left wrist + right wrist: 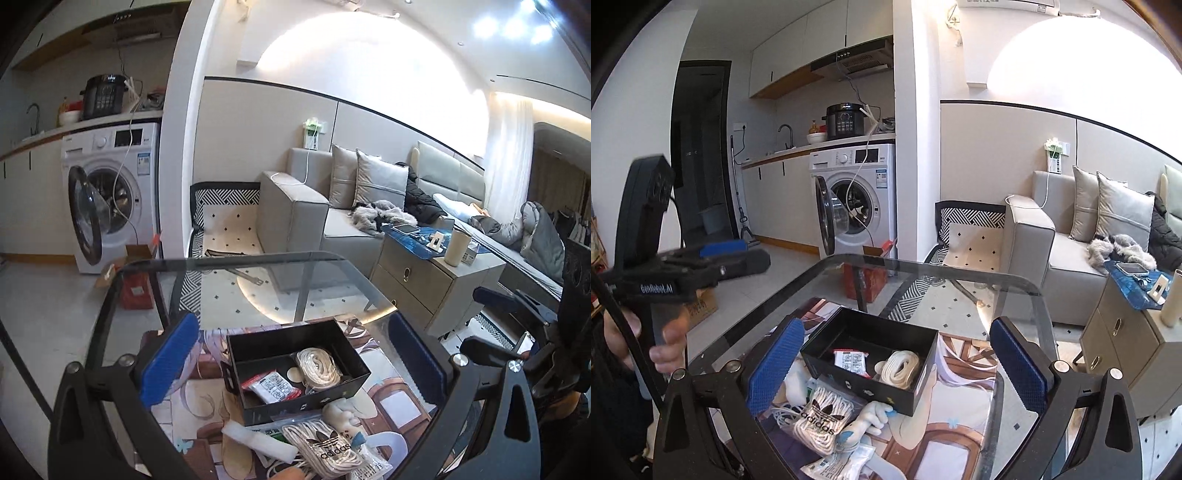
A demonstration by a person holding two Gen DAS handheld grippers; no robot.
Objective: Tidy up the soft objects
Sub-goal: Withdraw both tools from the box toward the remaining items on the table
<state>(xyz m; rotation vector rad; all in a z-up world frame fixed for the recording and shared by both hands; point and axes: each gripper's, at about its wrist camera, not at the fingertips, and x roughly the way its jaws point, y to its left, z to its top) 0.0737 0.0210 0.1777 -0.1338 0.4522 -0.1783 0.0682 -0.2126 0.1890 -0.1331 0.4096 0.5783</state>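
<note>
A black open box [295, 369] [871, 354] stands on a printed mat on the glass table. In it lie a white coiled cord [319, 365] [899, 367] and a red-edged packet [271, 386] [851, 360]. In front of the box lie an Adidas bag of white laces [328, 446] [820, 417], a white plush toy [343, 410] [871, 415], a white foam piece [258, 439] and a clear packet [838, 461]. My left gripper [291, 363] is open and empty above the box; it also shows in the right wrist view [738, 254]. My right gripper [895, 367] is open and empty above the box; the left wrist view shows it [491, 321] at the right.
The glass table [155, 266] [1027, 291] has rounded edges. A grey sofa [295, 210] and a side cabinet [424, 280] stand behind it. A washing machine [110, 192] with its door open and a red box [136, 291] stand to the left.
</note>
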